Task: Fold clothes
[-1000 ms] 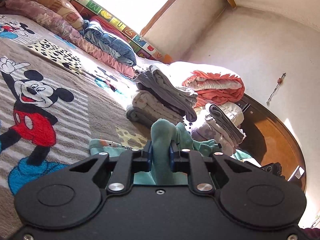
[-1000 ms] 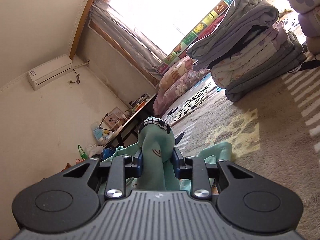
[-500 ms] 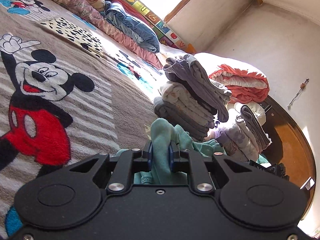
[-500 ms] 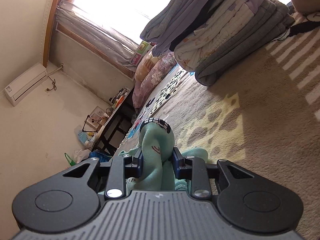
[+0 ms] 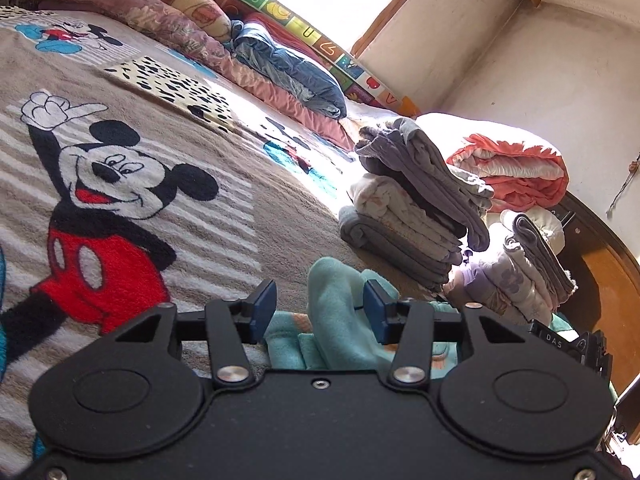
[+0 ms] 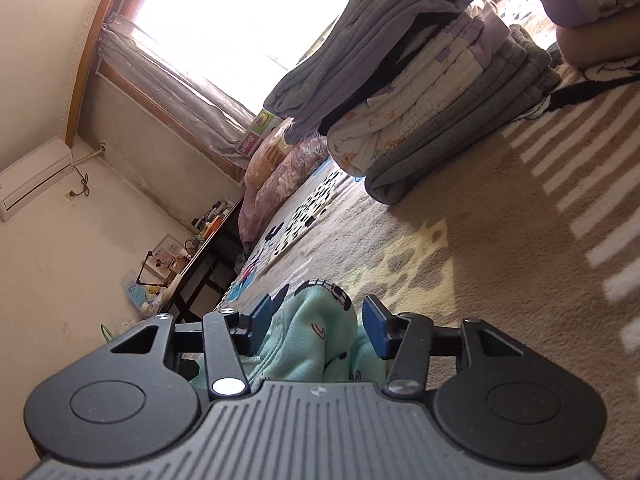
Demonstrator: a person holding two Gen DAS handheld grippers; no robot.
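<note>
A mint-green fleece garment (image 5: 336, 312) lies bunched on the Mickey Mouse blanket (image 5: 132, 208). My left gripper (image 5: 320, 310) stands open, and a fold of the garment rises between its blue pads without being pinched. In the right wrist view the same garment (image 6: 316, 336), with small dark prints and a striped cuff, sits between the spread fingers of my right gripper (image 6: 318, 326), which is open too. Most of the garment is hidden below both gripper bodies.
A stack of folded grey and cream clothes (image 5: 416, 204) stands just beyond the garment, also in the right wrist view (image 6: 420, 92). A second folded pile (image 5: 524, 264) and an orange-white quilt (image 5: 516, 172) lie to its right. Pillows (image 5: 168, 16) line the far edge. A dark desk (image 6: 200, 256) stands by the wall.
Both grippers were shut on the green garment and have now opened, letting it go. The garment has settled lower onto the blanket, closer to the folded stack.
</note>
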